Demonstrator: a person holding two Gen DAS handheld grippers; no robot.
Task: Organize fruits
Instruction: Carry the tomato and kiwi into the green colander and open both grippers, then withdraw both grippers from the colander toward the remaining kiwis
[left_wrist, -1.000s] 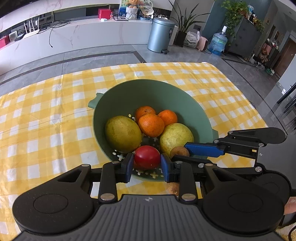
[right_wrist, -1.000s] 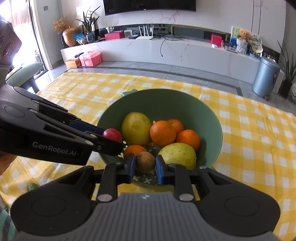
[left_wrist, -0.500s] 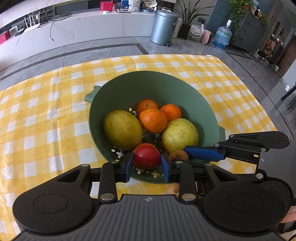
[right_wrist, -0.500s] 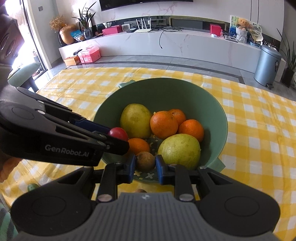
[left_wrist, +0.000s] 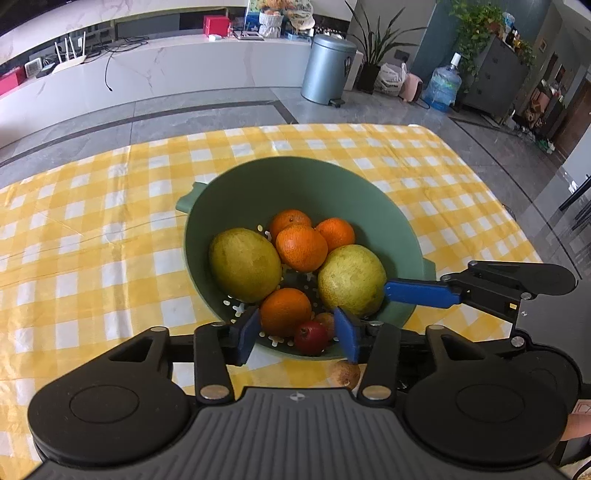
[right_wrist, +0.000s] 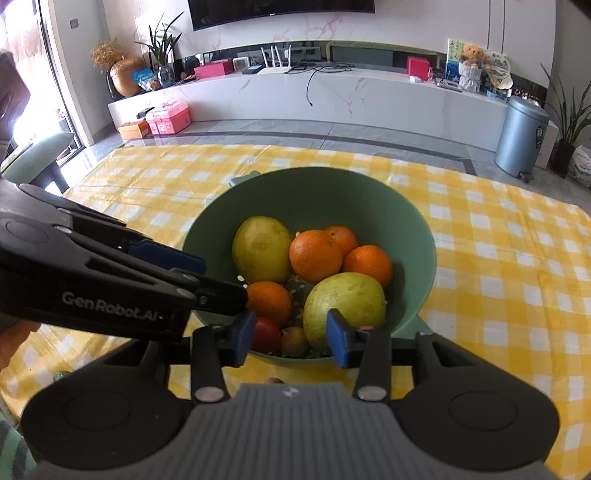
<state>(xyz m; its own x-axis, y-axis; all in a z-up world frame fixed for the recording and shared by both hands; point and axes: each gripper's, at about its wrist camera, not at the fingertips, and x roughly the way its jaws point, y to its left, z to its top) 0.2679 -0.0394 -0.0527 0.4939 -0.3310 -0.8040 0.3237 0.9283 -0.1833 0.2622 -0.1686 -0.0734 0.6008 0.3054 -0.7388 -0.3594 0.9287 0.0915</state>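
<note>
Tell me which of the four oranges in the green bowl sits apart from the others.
The orange at the near side of the green bowl, beside the small red fruit. The other three oranges cluster touching one another farther back, between the two large yellow-green fruits.

On my table (left_wrist: 92, 229), the colander (left_wrist: 295, 177) holds two large fruits (left_wrist: 243, 264) flanking three oranges (left_wrist: 301, 247) at the back, a fourth orange (left_wrist: 284, 312) and two small fruits (left_wrist: 310, 336) nearest me. Another fruit (left_wrist: 345, 373) lies outside, before its rim.
</note>
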